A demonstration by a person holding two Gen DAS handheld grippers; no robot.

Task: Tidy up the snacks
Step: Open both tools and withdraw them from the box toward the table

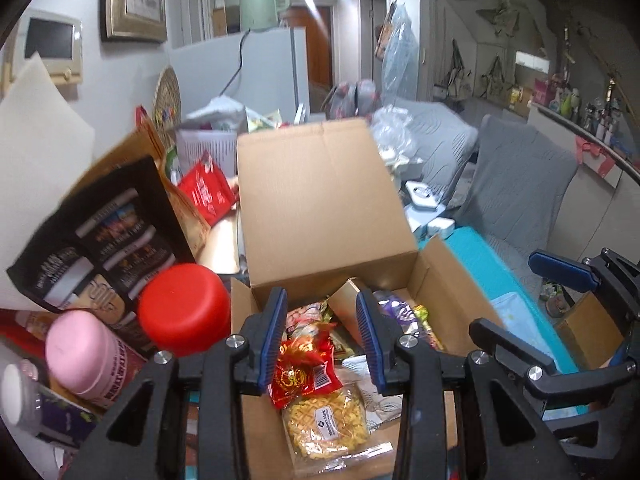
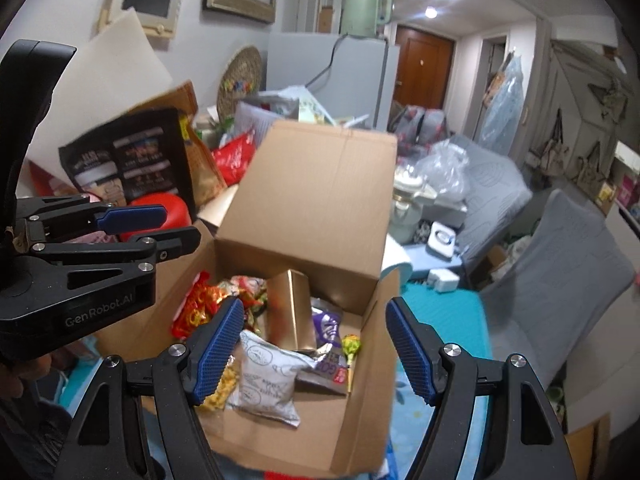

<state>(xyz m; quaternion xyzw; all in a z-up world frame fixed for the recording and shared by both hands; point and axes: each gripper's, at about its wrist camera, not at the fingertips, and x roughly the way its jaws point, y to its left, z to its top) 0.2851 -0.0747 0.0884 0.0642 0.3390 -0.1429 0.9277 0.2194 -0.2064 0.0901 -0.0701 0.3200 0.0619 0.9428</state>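
Brown corrugated cardboard box (image 2: 308, 208): open, far flap standing upright, on a teal surface (image 2: 444, 320) among clutter; snacks lie loose on its floor.
Red-and-gold foil snack bag (image 1: 304, 372): in the box's left part, its lower end over a clear bag of yellow crackers (image 1: 326, 426).
White-and-silver printed pouch (image 2: 268, 380): in the middle of the box floor, beside the crackers.
Gold rectangular carton (image 2: 290, 312): upright but tilted, near the back wall of the box.
Purple wrapper (image 2: 326, 326): just right of the carton, with a yellow-green lollipop (image 2: 351, 346) beside it near the right wall.
Left gripper (image 1: 322, 340): above the box, blue-padded jaws parted, nothing between them; the red-and-gold bag shows below the gap.
Right gripper (image 2: 316, 350): over the box's near edge, jaws spread wide and empty.
Left of the box: a red round-lidded jar (image 1: 184, 308), a pink-lidded jar (image 1: 80, 350), and a black printed snack bag (image 1: 104, 236) leaning behind them.
Behind the box: a red packet (image 1: 208, 192) and a white slotted basket (image 1: 208, 148).
Right of the box: grey quilted cushions (image 2: 560, 264).
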